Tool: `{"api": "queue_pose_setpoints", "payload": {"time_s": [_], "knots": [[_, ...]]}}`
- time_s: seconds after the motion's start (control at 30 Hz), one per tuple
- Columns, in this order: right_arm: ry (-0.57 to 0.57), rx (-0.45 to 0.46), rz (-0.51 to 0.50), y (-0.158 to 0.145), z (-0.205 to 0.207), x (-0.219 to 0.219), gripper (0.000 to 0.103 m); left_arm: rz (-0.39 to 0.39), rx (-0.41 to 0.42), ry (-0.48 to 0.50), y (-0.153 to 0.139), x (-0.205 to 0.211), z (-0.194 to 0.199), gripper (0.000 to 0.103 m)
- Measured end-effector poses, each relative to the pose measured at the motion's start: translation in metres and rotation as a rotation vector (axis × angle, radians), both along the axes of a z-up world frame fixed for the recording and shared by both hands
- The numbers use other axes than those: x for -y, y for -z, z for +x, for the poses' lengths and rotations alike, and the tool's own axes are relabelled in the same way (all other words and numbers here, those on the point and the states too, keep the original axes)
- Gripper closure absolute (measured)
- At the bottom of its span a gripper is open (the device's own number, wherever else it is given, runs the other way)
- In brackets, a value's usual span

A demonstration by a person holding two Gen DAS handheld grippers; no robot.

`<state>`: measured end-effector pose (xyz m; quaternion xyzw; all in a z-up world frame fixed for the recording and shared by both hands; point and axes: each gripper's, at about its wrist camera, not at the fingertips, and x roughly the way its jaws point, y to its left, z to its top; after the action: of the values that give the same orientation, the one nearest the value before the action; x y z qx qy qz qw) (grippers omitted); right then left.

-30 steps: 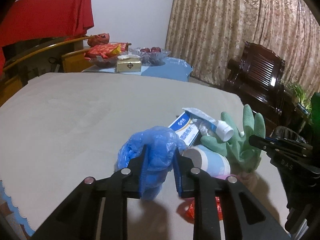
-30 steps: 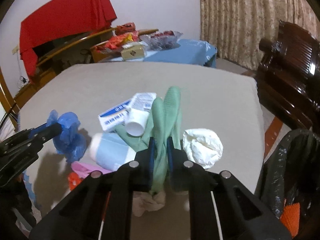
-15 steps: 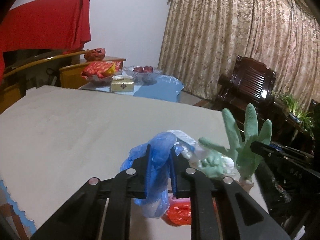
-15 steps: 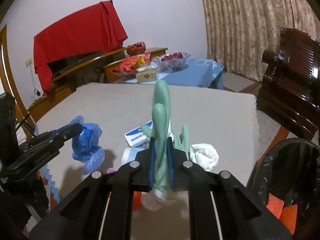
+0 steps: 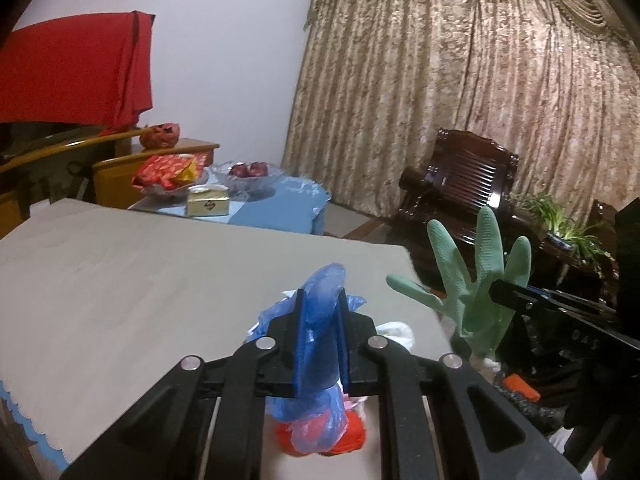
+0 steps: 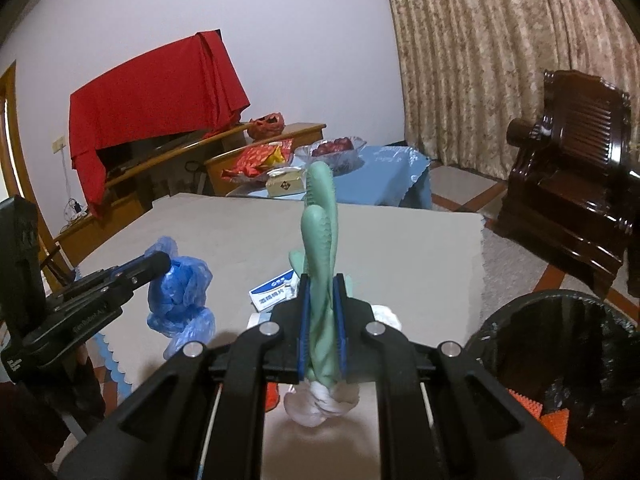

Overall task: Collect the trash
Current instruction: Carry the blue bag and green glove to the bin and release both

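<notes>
My left gripper (image 5: 320,300) is shut on a crumpled blue plastic bag (image 5: 320,336) and holds it above the beige table (image 5: 140,280); the bag also shows in the right wrist view (image 6: 180,300). My right gripper (image 6: 320,284) is shut on a green rubber glove (image 6: 320,240), fingers pointing up, held above the table; the glove also shows in the left wrist view (image 5: 476,280). A blue-and-white box (image 6: 272,292), white crumpled paper (image 6: 386,316) and a red wrapper (image 5: 348,438) lie on the table below. A black-lined trash bin (image 6: 560,360) stands at the lower right.
A dark wooden armchair (image 6: 572,200) stands right of the table. A blue-clothed side table (image 5: 256,204) with fruit bowl, snacks and a box is behind. Curtains (image 5: 460,100) cover the back wall. A red cloth (image 6: 160,100) drapes furniture at left.
Both grippers have lifted their loads well above the table: the blue bag and the green glove rose off the trash pile. The bin has come closer in the right wrist view.
</notes>
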<state>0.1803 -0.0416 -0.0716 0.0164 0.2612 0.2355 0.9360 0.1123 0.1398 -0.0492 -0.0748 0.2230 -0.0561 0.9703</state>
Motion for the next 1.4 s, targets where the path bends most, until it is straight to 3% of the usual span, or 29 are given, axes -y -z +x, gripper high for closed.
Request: {"api": "queue_pose_setpoints", "payload": {"time_s": [0.57,1.13,1.2,1.23,1.27,1.3,1.33,1.4], "knots": [[0.175,0.044,-0.034,-0.015,-0.015,0.074,0.093,-0.04,0.046,0.198,-0.02,0.074,0.019,0.092],[0.454,-0.011,-0.084,0.018,-0.031,0.194,0.092,-0.082,-0.015,0.503,-0.001,0.23,0.066,0.096],[0.48,-0.037,-0.088,0.026,-0.03,0.206,0.088,-0.085,-0.036,0.534,0.003,0.243,0.072,0.091],[0.491,-0.048,-0.091,0.03,-0.03,0.21,0.088,-0.089,-0.049,0.539,0.005,0.246,0.075,0.069],[0.507,-0.06,-0.094,0.035,-0.03,0.214,0.079,-0.093,-0.062,0.54,0.007,0.247,0.077,0.058],[0.515,-0.066,-0.097,0.038,-0.031,0.215,0.069,-0.097,-0.068,0.534,0.009,0.248,0.079,0.055],[0.534,-0.07,-0.103,0.042,-0.032,0.218,0.044,-0.093,-0.075,0.529,0.012,0.248,0.08,0.055],[0.562,-0.064,-0.105,0.046,-0.036,0.222,0.033,-0.085,-0.093,0.525,0.016,0.244,0.08,0.054]]}}
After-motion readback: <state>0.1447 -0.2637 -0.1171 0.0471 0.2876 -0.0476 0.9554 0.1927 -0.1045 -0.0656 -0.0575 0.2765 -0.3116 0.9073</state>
